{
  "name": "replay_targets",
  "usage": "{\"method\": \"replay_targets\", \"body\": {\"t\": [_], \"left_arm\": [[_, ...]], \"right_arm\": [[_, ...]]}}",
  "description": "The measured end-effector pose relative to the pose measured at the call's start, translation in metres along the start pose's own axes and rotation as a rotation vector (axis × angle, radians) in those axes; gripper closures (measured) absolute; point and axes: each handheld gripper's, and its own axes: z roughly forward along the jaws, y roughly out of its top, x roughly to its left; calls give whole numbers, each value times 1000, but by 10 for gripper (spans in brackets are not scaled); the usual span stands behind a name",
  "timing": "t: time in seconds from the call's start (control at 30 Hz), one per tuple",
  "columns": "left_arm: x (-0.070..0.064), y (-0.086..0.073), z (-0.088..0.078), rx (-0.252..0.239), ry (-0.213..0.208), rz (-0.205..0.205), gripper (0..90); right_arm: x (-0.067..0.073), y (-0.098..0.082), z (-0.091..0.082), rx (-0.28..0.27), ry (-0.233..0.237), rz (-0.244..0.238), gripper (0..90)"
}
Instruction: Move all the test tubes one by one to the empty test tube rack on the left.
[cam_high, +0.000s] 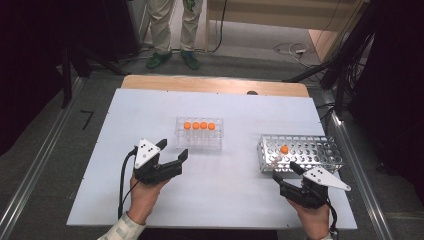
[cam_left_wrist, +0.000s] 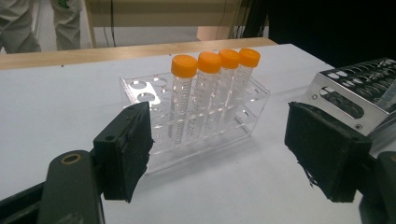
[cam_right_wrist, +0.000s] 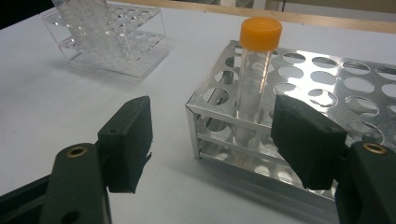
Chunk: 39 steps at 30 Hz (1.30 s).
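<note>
Tubes: 4 clear w/ orange caps (cam_left_wrist: 215, 60), upright in one row in the clear plastic rack (cam_high: 199, 134); 1 more orange-capped tube (cam_right_wrist: 256, 70) upright in the metal rack (cam_high: 300, 152), in a hole near its front-left corner.
Clear rack: mid-table on the white table top (cam_high: 100, 150), in front of L gripper, well apart from the metal rack. Holes beside the tube row are free.
Metal rack: R side of table, just ahead of R gripper.
L gripper (cam_high: 172, 150): jaws spread, nothing between the pads, not touching anything. Sits near the clear rack's front-left, pointed at the tube row as seen in left gripper view.
R gripper (cam_high: 285, 170): jaws wide apart, empty. Right gripper view: corner of metal rack and the lone tube sit in line between the pads (cam_right_wrist: 306, 140), but farther off; can't tell if a pad touches the rack.
Hands: L hand (cam_high: 145, 197) and R hand (cam_high: 312, 220) come in from the bottom edge, one per gripper.
Background: a person's legs (cam_high: 172, 30) standing past the far table edge.
</note>
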Motion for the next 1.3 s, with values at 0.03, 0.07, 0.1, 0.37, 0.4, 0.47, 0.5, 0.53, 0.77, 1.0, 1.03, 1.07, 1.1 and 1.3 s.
{"method": "replay_targets", "body": {"t": [0.03, 0.07, 0.1, 0.37, 0.4, 0.47, 0.5, 0.53, 0.77, 1.0, 1.03, 1.07, 1.1, 1.3], "left_arm": [[0, 0, 0, 0, 1, -1, 233], [0, 0, 1, 0, 1, 1, 233], [0, 0, 1, 3, 0, 2, 232], [1, -1, 1, 0, 6, 0, 232], [1, -1, 1, -1, 6, -1, 232], [1, -1, 1, 0, 5, -2, 232], [2, -1, 1, 2, 5, -1, 232], [1, -1, 1, 1, 6, 0, 232], [1, -2, 2, 6, 6, 1, 232], [2, -3, 4, 14, 9, 0, 218], [2, -3, 4, 16, 11, 1, 211], [2, -4, 4, 17, 11, -1, 211], [2, -4, 4, 16, 12, -2, 210], [2, -3, 4, 14, 15, -3, 209]], "right_arm": [[0, 0, 0, 1, -1, 0, 279], [-1, 0, 0, 1, -3, -1, 279], [-1, 0, 1, 0, -5, -1, 282], [-7, 5, 10, -18, -55, -8, 319], [-8, 6, 11, -18, -59, -7, 319], [-10, 7, 13, -16, -65, -2, 321], [-11, 7, 14, -16, -70, -2, 323], [-12, 7, 15, -16, -71, 1, 324], [-15, 9, 21, -11, -82, 4, 330], [-18, 10, 27, -15, -87, 2, 369], [-18, 11, 28, -16, -87, 0, 384], [-18, 11, 29, -16, -87, -3, 403], [-18, 11, 29, -16, -84, -6, 418], [-17, 10, 31, -25, -79, -22, 532]]}}
